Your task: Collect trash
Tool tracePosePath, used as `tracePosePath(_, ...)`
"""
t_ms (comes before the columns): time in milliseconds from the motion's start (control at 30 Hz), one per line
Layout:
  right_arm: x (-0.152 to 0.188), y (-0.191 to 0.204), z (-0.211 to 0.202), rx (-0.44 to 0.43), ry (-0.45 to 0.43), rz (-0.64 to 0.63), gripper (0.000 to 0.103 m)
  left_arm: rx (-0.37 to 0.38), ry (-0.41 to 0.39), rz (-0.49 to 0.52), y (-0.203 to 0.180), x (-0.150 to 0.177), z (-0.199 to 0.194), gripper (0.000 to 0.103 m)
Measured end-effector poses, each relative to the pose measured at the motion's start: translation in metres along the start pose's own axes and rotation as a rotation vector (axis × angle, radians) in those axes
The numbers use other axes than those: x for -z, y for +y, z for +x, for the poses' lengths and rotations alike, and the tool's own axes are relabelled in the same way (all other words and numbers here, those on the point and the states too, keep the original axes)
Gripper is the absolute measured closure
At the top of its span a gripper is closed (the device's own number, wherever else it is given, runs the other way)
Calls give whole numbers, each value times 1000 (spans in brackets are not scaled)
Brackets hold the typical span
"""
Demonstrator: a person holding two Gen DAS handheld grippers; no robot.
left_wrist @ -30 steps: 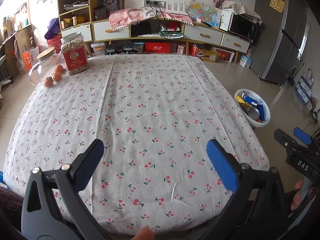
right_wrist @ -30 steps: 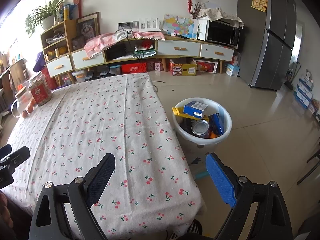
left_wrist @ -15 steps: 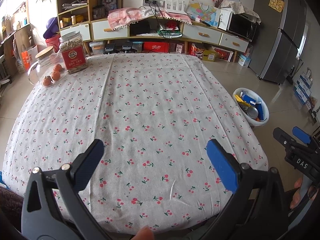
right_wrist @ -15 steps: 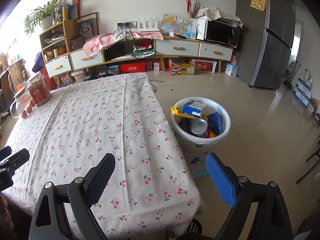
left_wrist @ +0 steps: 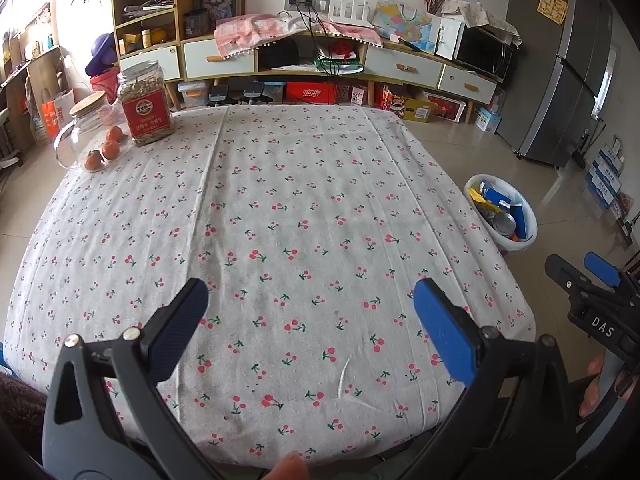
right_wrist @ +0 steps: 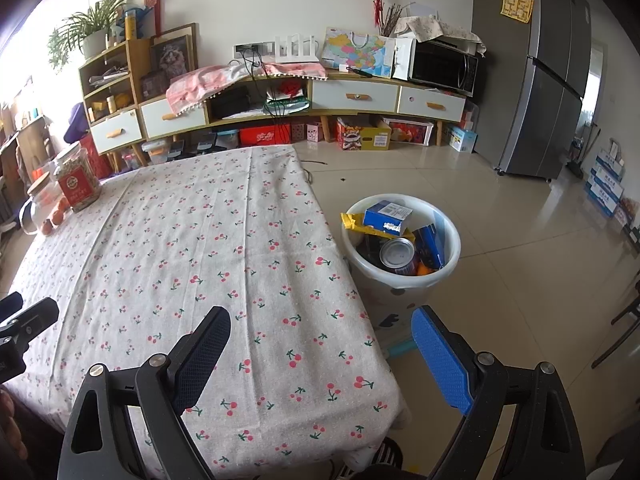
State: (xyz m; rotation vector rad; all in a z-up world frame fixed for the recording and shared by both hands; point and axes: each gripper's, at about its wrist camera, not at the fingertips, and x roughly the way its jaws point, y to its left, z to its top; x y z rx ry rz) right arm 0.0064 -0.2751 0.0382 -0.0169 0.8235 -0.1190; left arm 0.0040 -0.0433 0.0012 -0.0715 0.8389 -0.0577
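A white bin (right_wrist: 452, 240) stands on the floor right of the table, holding a blue box (right_wrist: 387, 216), a tin can (right_wrist: 396, 252), a yellow wrapper (right_wrist: 352, 222) and other packets. The same bin (left_wrist: 529, 216) shows at the right of the left wrist view. My left gripper (left_wrist: 310, 314) hangs open over the near part of the cherry-print tablecloth (left_wrist: 280, 208), nothing between its fingers. My right gripper (right_wrist: 320, 350) is open above the table's near right corner, empty; it also shows at the right edge of the left wrist view (left_wrist: 584, 276).
At the table's far left stand a red-labelled jar (left_wrist: 145, 110), a cork-lidded glass jar (left_wrist: 82, 128) and three small oranges (left_wrist: 105, 150). A low cabinet (left_wrist: 320, 64) lines the back wall. A grey fridge (right_wrist: 548, 92) is at the right; tiled floor (right_wrist: 520, 240) surrounds the bin.
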Motion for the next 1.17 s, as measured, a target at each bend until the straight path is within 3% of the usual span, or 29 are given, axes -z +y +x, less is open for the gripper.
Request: tracePosePath(1167, -1, 1, 2, -10, 6, -12, 10, -29, 1, 9, -3, -1, -1, 1)
